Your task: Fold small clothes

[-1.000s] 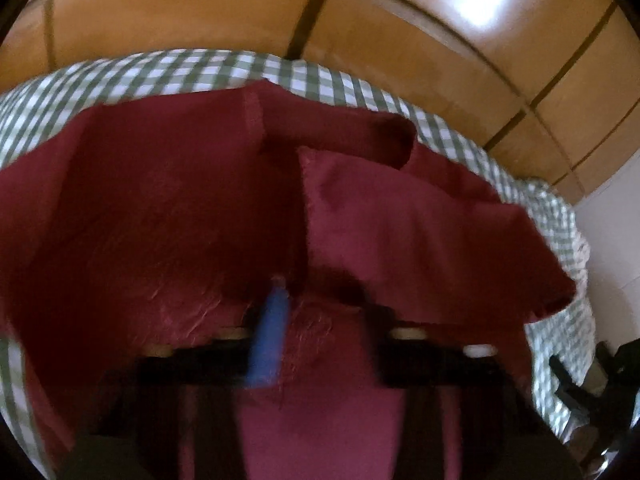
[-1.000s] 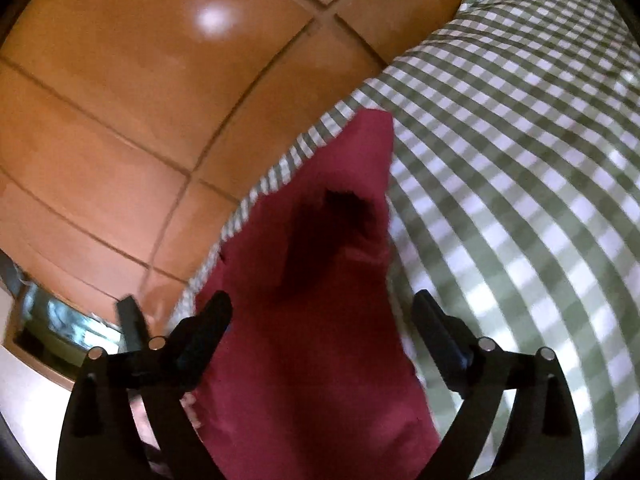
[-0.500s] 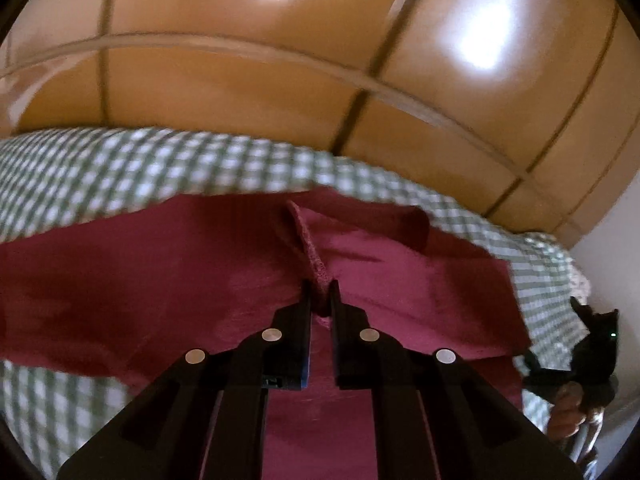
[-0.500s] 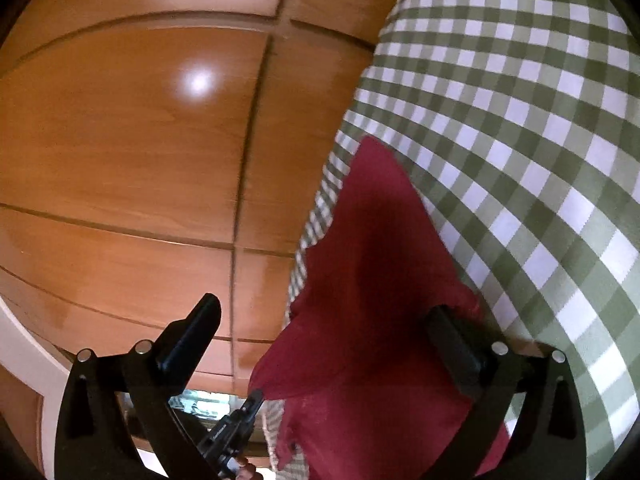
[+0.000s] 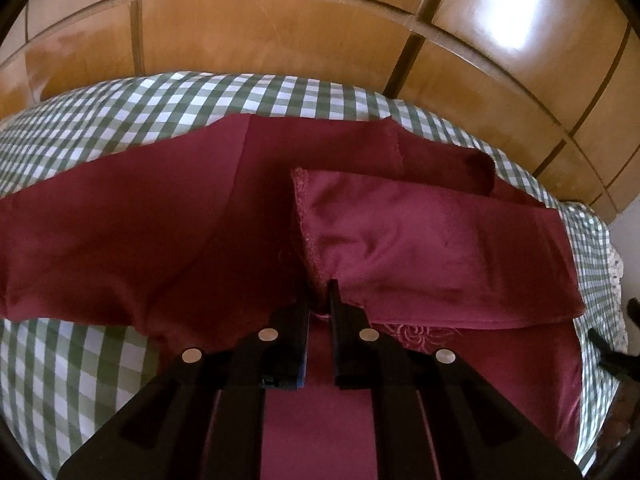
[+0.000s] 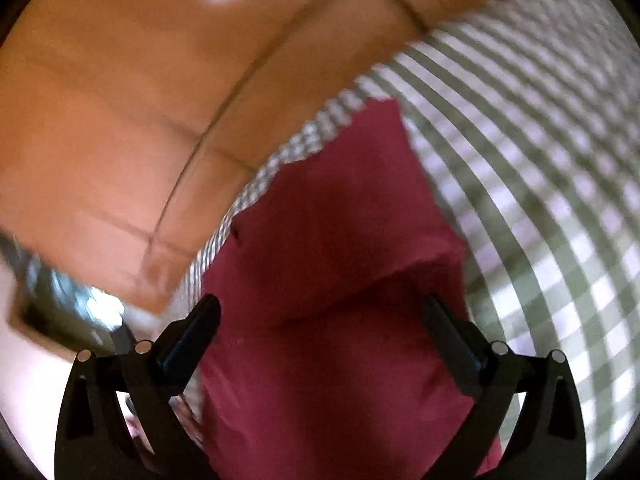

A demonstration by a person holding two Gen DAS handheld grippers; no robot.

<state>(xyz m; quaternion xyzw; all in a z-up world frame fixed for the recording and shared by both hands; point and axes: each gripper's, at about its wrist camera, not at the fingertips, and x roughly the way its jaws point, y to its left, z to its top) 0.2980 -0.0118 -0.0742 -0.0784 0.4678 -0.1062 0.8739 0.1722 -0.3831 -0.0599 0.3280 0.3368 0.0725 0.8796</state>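
A dark red garment (image 5: pixel 152 232) lies spread on a green-and-white checked cloth (image 5: pixel 132 108). One part of it is folded over to the right as a flap (image 5: pixel 432 248) with a stitched hem. My left gripper (image 5: pixel 319 294) is shut on the near corner of that flap's hem. In the right wrist view the same red garment (image 6: pixel 340 240) lies below and ahead of my right gripper (image 6: pixel 320 312). That gripper stands wide open above the fabric with nothing pinched. This view is motion-blurred.
Glossy wooden panelling (image 5: pixel 280 32) rises just behind the checked cloth's far edge. A dark stand or tool (image 5: pixel 616 356) sits at the right rim of the left wrist view. A dim shiny object (image 6: pixel 60 304) shows at the left of the right wrist view.
My left gripper closed on the flap's hem and drew back, so more of the checked cloth shows. My right gripper came off the garment and swung, its jaws staying wide.
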